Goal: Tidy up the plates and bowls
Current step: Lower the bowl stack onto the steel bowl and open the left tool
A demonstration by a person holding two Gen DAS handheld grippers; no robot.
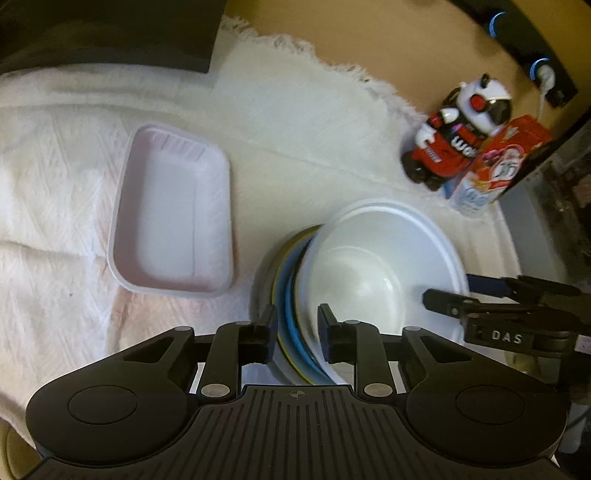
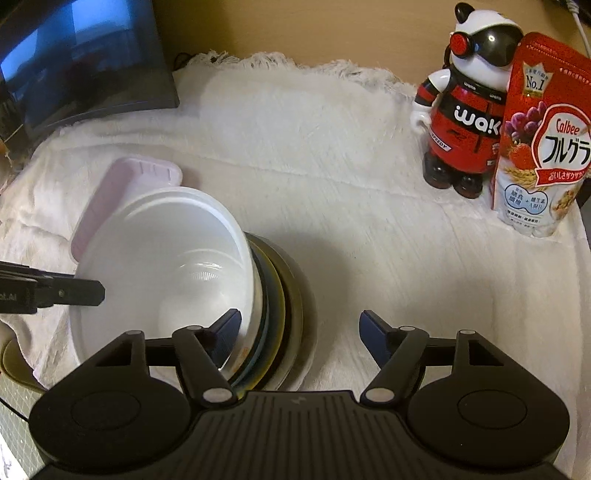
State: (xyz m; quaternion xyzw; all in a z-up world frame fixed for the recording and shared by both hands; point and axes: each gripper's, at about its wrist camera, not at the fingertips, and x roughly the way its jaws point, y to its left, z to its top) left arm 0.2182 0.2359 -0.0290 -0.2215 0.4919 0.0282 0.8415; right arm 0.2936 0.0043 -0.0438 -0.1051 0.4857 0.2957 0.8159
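The left hand-held gripper (image 1: 297,332) is matte black plastic with ribbed housing and blue-faced pads. Its jaws straddle the edges of a stack of plates (image 1: 286,295), narrowed around the rims, but the blur hides whether the pads press, so I cannot tell if it grips. The right hand-held gripper (image 2: 299,328) is open wide: its left finger (image 2: 225,328) reaches inside the bowl (image 2: 166,266), at or near the wall, and the right finger (image 2: 373,328) hangs over bare cloth, touching nothing.

The bowl is smooth, glossy white, round and deep, with a ribbed ring at its bottom. It sits tilted on the stack, leaning away from the left gripper's side. Beneath it the plates are thin round discs with blue, yellow and dark olive rims, lying on a white woven cloth (image 2: 332,155) with a raised pattern and a fringed far edge.

Just beyond the stack lies a pale pink rectangular tray (image 1: 173,218), shallow, with rounded corners and a ribbed end wall.

Farther back, well apart, stand a glossy red, black and white bear figure (image 2: 461,110) and, touching it, a red and white cereal pouch (image 2: 539,140). A dark flat screen (image 2: 74,66) rests at the far left, on the tan tabletop (image 2: 332,26).
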